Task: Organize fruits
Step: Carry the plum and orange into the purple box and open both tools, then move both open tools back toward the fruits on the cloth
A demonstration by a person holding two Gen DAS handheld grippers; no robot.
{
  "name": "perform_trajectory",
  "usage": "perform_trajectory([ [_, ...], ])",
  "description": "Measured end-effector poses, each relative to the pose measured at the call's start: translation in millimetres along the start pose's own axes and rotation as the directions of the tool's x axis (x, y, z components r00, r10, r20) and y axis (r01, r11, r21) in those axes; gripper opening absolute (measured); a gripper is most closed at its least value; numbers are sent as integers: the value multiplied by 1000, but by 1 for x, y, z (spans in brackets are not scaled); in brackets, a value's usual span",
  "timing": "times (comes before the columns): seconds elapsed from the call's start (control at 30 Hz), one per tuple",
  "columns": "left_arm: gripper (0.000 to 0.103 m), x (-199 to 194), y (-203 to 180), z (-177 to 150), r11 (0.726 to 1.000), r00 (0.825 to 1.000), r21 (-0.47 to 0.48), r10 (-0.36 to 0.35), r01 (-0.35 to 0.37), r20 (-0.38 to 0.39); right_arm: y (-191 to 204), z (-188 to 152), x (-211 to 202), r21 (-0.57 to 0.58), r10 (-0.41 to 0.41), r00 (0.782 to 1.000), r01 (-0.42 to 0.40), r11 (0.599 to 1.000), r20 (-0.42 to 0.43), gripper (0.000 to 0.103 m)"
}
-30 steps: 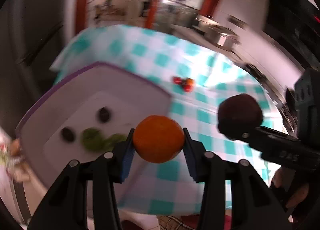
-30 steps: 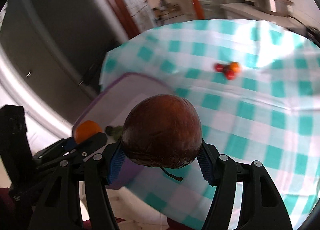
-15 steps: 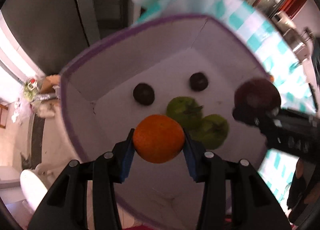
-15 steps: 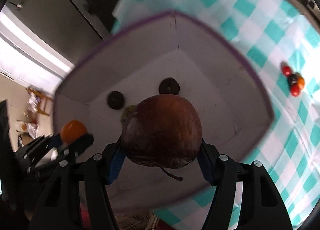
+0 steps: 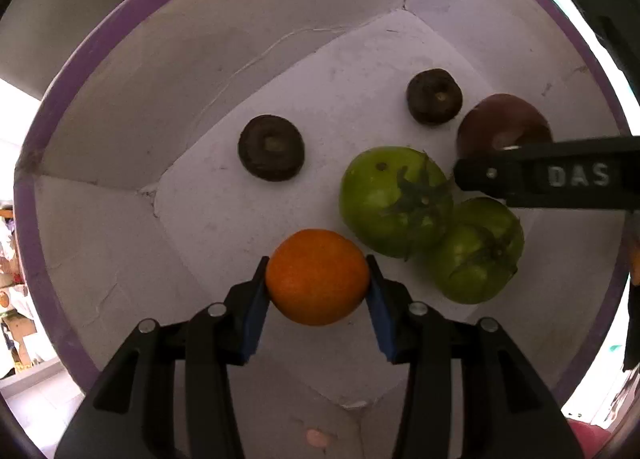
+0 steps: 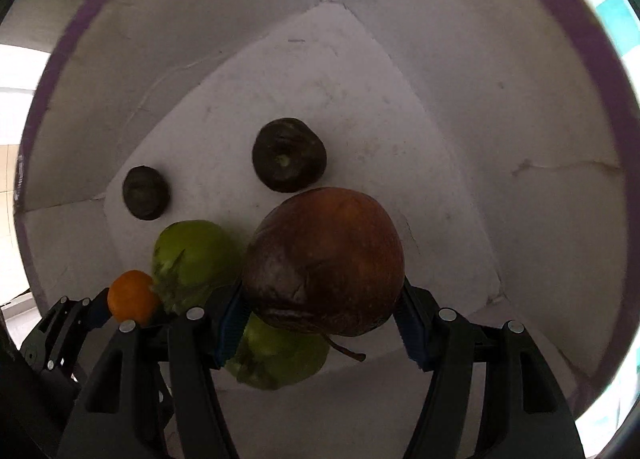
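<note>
— Where is each fruit now, if we take the white box point(image 5: 120, 107) with the purple rim as the landmark?

— Both tools are above the inside of the box and look down into it. The left tool point(image 5: 317, 279) pinches a small orange fruit point(image 5: 317, 276) between its blue pads point(image 5: 253, 307). It hangs over the near part of the box floor.

— And the right tool?

— The right tool point(image 6: 320, 307) pinches a big reddish-brown fruit point(image 6: 324, 259), with a thin stem below it. It is over the middle of the box floor.

— What lies already in the box?

— Two green tomatoes point(image 5: 394, 201) that touch each other, just beside the orange fruit, and two dark round fruits point(image 5: 271, 147) further in, apart from each other. I cannot tell if the held fruits touch the floor of the box.

— And outside the box?

— Only a corner of the checked cloth point(image 6: 616, 11), at the upper right in the right wrist view.
</note>
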State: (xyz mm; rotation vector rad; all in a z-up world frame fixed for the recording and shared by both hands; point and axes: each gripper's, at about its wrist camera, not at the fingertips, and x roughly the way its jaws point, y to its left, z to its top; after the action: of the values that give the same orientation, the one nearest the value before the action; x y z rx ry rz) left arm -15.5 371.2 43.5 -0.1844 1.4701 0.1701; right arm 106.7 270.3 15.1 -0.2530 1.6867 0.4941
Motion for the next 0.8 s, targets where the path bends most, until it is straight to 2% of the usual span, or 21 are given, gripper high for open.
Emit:
perform_trajectory([
  [0.17,47,0,3,4,1000,1000,-10,-14,14,-17,2,-1,5,16,-8,1000,8,1000,-2,65],
  [0.2,52,-1,4,6,1000,1000,-13,-19,18,-11,1,-2,2,28,-1,1000,1,1000,13,66],
  [0.23,56,-4,4,6,1000,1000,-13,-28,28,6,1,-2,-2,36,2,1000,-3,999,30,72],
  [0.3,69,-7,4,6,999,999,-2,-38,38,34,1,-8,-18,48,-6,996,2,999,85,77],
  [0.4,70,-23,4,1,999,993,17,-45,44,109,0,-25,-43,56,-8,987,-1,998,159,77],
  [0.47,73,-38,7,-4,999,984,6,-51,51,172,-4,-47,-75,73,21,961,-43,996,277,77],
  [0.5,76,-47,9,-8,998,976,-1,-56,58,210,-7,-67,-98,66,57,924,-89,994,378,77],
  [0.53,78,-62,10,-13,998,958,-9,-61,66,281,-8,-80,-112,55,77,896,-113,992,438,78],
  [0.6,85,-89,8,-23,996,913,-3,-78,86,400,-16,-128,-146,36,83,803,-129,991,590,81],
  [0.67,91,-118,-1,-36,988,849,33,-148,152,507,-28,-158,-171,52,38,730,-100,994,682,87],
  [0.7,97,-126,-6,-41,983,826,50,-175,176,536,-34,-189,-180,77,-13,682,-64,995,731,87],
  [0.73,99,-139,-14,-51,975,789,82,-216,207,575,-39,-205,-184,95,-44,655,-43,995,754,87],
  [0.77,101,-147,-24,-60,968,761,113,-247,226,600,-44,-229,-188,122,-89,622,-11,992,778,87],
  [0.8,101,-155,-36,-63,961,740,145,-274,235,615,-49,-250,-190,159,-140,597,21,987,790,87],
])
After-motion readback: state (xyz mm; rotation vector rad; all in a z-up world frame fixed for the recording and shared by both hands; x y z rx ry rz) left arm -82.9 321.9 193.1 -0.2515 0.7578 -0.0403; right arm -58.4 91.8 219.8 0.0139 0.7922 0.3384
